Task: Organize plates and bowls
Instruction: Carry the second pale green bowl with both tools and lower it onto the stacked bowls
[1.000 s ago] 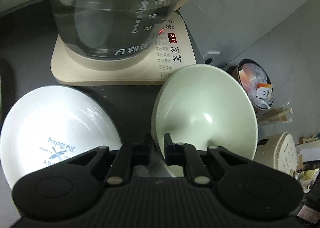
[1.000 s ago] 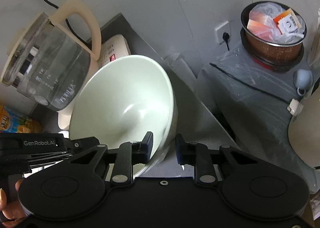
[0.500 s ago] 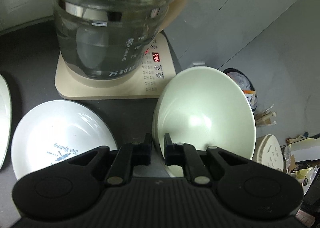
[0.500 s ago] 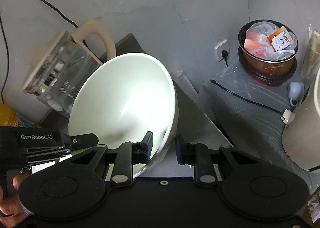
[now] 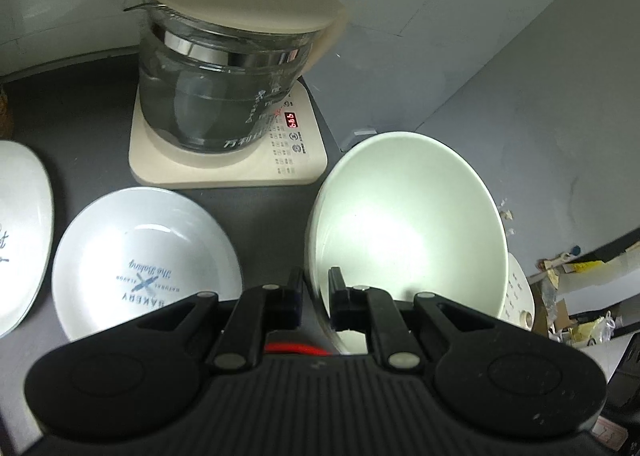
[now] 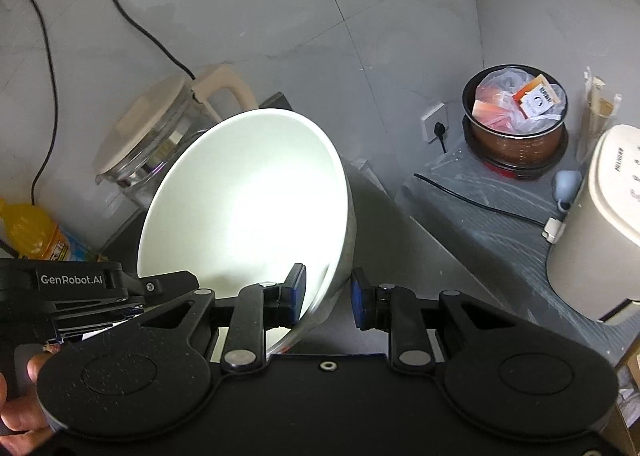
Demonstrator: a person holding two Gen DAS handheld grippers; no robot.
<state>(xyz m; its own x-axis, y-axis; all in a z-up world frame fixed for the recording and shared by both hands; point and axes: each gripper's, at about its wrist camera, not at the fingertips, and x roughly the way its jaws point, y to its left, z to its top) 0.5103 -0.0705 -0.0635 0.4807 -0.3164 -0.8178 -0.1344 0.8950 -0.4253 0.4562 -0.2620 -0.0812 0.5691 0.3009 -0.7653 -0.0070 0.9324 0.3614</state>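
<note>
Left wrist view: mounted behind the left gripper (image 5: pixel 314 292), looking steeply down and forward along its fingers at a dark counter (image 5: pixel 264 212); very near the pale green bowl (image 5: pixel 404 232), with a white plate (image 5: pixel 144 256) to the left and a glass kettle (image 5: pixel 224 84) farther off against the wall.

Right wrist view: mounted behind the right gripper (image 6: pixel 328 294), angled down toward the grey wall (image 6: pixel 280 8) and a side surface with a rice cooker pot (image 6: pixel 516 128) far right.

Shared: the bowl (image 6: pixel 244 208), close in both; the kettle (image 6: pixel 156 144); the left gripper's body (image 6: pixel 80 288) at the right view's near left.
</note>
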